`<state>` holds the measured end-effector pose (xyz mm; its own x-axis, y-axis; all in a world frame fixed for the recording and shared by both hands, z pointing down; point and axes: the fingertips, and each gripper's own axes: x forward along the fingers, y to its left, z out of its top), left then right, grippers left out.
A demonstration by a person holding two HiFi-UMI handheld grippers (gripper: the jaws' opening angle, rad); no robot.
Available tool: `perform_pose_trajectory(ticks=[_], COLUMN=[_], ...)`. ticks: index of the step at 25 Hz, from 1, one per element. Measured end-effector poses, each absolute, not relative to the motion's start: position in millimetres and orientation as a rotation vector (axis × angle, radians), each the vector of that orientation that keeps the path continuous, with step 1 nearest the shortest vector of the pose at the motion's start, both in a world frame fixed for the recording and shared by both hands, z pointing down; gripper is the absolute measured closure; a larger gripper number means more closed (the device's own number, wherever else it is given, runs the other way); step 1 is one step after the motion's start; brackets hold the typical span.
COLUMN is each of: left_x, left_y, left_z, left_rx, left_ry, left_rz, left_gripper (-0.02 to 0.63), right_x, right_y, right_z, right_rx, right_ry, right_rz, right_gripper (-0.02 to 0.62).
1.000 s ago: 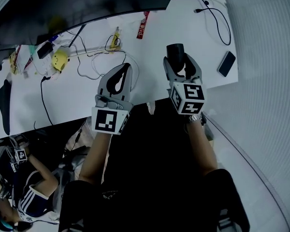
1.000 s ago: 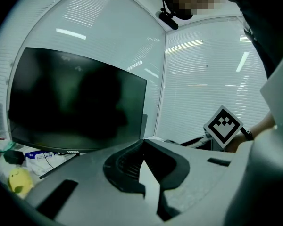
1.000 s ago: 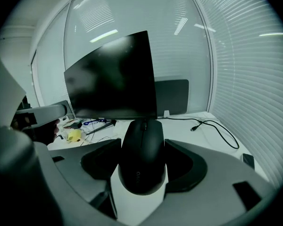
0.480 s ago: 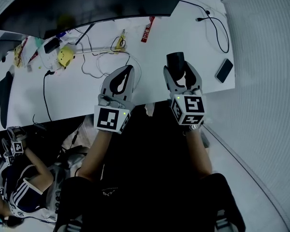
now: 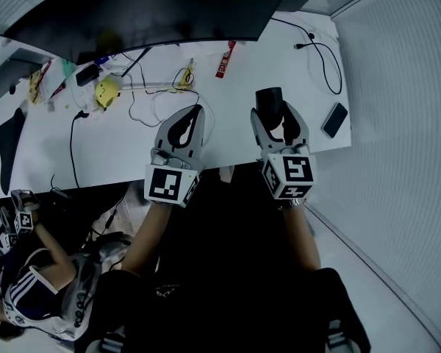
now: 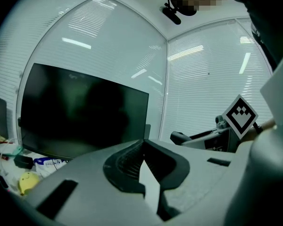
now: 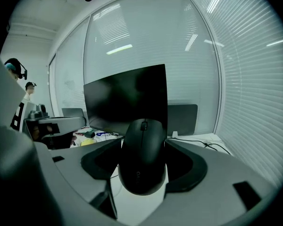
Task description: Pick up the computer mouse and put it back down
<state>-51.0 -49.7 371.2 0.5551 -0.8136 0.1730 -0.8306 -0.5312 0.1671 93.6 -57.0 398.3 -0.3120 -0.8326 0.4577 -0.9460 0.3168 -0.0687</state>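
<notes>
The black computer mouse (image 7: 142,154) is clamped between the jaws of my right gripper (image 5: 275,112), scroll wheel pointing away from me. In the head view the mouse (image 5: 268,98) hangs over the white desk (image 5: 95,149) near its front edge, and I cannot tell how high it is. My left gripper (image 5: 195,114) floats beside it to the left, jaws shut with nothing between them. In the left gripper view that gripper (image 6: 142,149) points at the dark monitor, its grey jaws meeting at the tip.
A wide dark monitor (image 5: 147,9) stands at the back of the desk. A phone (image 5: 334,120) lies at the right edge, with a black cable (image 5: 323,43) behind it. Cables, a yellow object (image 5: 106,91) and a red packet (image 5: 226,56) lie at the back left. Another person with grippers (image 5: 20,223) sits low left.
The head view has tilted, so the desk sits lower in the picture. Both grippers keep their place over the desk's front edge, with the mouse still clamped in the right one.
</notes>
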Motion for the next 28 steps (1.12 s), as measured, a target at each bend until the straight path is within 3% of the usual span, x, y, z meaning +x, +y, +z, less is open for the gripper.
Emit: perform_pose_trajectory(ticks=[28], left_x=[-91], left_y=[-55], left_z=[252], left_rx=[2.610], left_ry=[-1.627], left_rz=[-0.072], left_gripper=[0.598], right_x=[98], right_y=[-62], right_z=[265], right_rx=[1.688], right_ry=[-2.462], right_rz=[0.250], right_gripper=[0.314])
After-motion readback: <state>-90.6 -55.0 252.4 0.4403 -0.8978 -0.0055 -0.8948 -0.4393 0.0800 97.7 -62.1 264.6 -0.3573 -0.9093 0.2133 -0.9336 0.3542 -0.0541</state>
